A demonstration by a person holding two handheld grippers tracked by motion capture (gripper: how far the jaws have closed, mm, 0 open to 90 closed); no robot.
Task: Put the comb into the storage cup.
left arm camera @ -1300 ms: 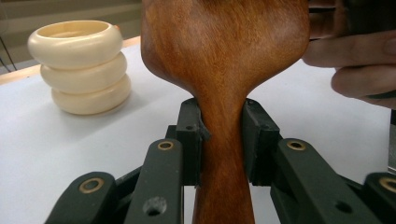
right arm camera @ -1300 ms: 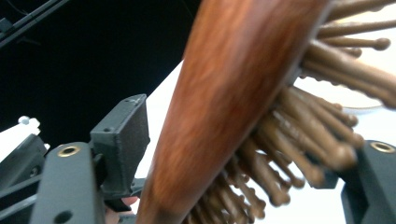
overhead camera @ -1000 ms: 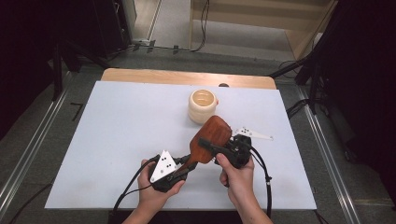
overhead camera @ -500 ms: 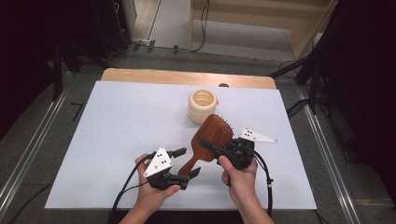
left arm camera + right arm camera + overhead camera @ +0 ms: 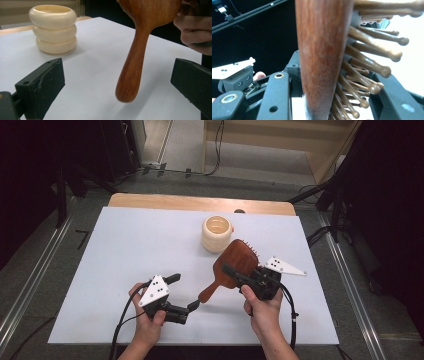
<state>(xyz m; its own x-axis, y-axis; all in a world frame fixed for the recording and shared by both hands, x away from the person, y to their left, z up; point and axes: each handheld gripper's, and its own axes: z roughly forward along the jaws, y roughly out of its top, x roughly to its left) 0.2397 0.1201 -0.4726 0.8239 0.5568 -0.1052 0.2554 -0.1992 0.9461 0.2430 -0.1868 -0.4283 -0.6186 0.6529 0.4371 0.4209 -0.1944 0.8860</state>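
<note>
A brown wooden hairbrush [image 5: 239, 264] hangs tilted above the white table, its handle sloping down and to the left. My right gripper [image 5: 231, 270] is shut on the brush's oval head. In the right gripper view the head's edge [image 5: 322, 57] and its knobbed bristles [image 5: 367, 67] sit between the black jaws of the right gripper [image 5: 335, 100]. My left gripper [image 5: 184, 292] is open. The handle's rounded end [image 5: 132, 67] hangs between its two spread jaws and touches neither.
A cream ridged cup [image 5: 217, 234] stands upright at the middle back of the table, just behind the brush; it is also in the left gripper view [image 5: 53, 28]. A wooden strip [image 5: 200, 202] borders the white table top [image 5: 125, 250] at the back. Dark floor and cables surround the table.
My left gripper has let go of the brush handle, opened and drawn back to the left. The right gripper has carried the brush slightly to the right.
</note>
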